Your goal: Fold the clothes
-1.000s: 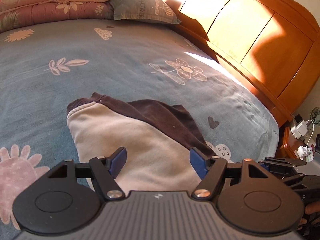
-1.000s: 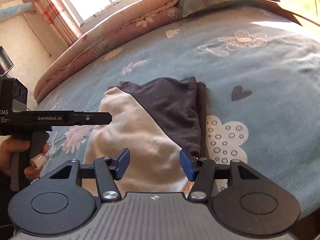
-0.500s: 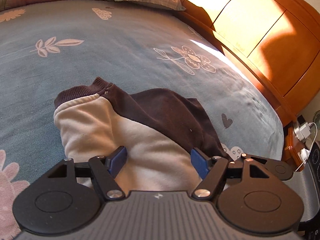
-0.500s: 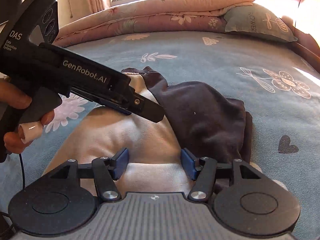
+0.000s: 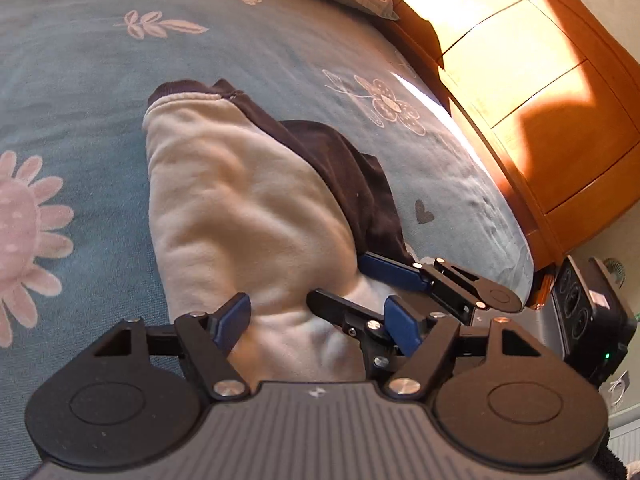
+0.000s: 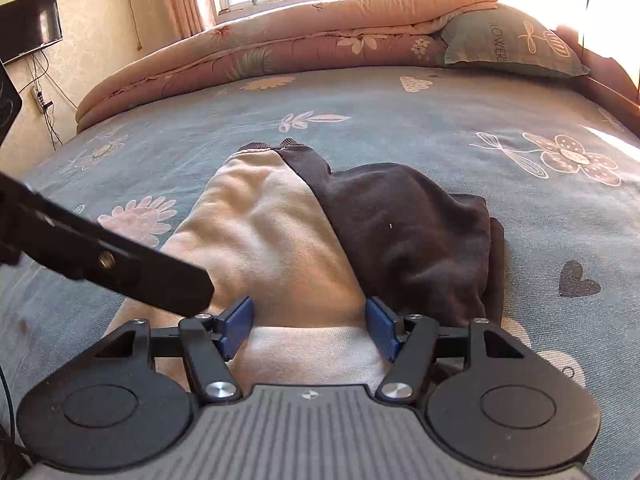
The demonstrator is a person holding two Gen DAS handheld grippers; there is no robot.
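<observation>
With both grippers low over the sweater's [image 6: 280,248] near hem, right gripper [image 6: 310,330] opening, left gripper [image 5: 316,320] apart — ready to pinch, I judge.

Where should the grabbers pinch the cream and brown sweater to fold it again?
Probably at the near cream hem of the sweater, coming from the near bed edge. It lies flat in a long strip running away toward the brown collar, so that near end is free to lift and carry over. The right gripper, jaws opening, and the left gripper both hover there.
</observation>
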